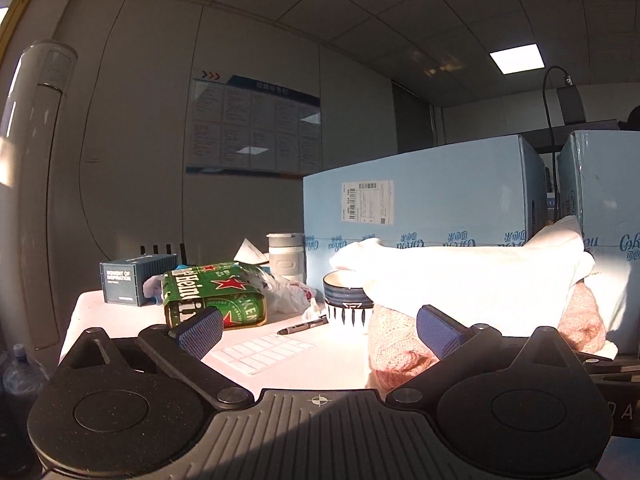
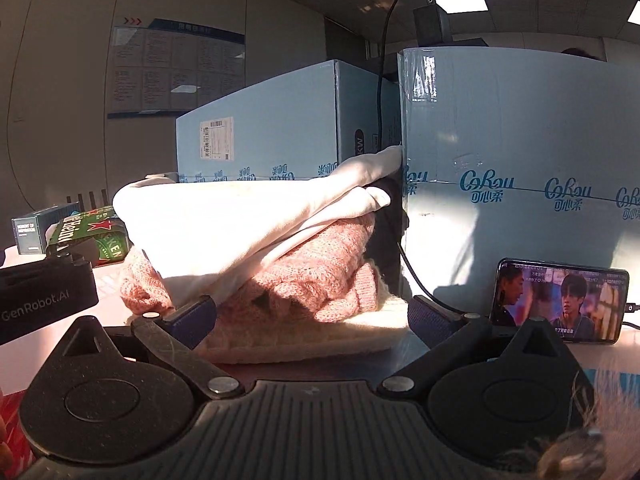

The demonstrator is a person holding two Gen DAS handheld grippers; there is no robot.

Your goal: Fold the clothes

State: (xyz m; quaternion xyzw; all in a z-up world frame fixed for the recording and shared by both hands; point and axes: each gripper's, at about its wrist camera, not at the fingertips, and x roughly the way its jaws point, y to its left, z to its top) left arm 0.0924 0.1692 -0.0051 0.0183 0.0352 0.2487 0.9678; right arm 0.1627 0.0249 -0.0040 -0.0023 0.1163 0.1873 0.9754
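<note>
Clothes (image 2: pixel 248 232) sit stacked against the blue boxes (image 2: pixel 500 128), both my left gripper (image 1: pixel 318 330) and right gripper (image 2: pixel 310 316) spread wide and empty. Careless grabbing could topple the pile onto the striped bowl (image 1: pixel 346 304) or knock over the phone (image 2: pixel 560 300).

A grey panelled wall (image 1: pixel 140 120) is seen across the left and centre of both views, with a glazed notice board (image 1: pixel 254 124) mounted on it at mid-frame. A tall white air-conditioner column (image 1: pixel 30 184) is placed at the far left of the left wrist view. The upper frame is filled by a tiled ceiling (image 1: pixel 360 8), in which a lit panel light (image 1: pixel 517 58) is set at upper right. A dark doorway (image 1: pixel 414 120) is recessed at centre right. A pale table (image 1: pixel 92 312) is lit by strong low sunlight, and hard shadows are cast over it. Two light blue cartons (image 2: pixel 500 128) are stood along the table's far side.
</note>
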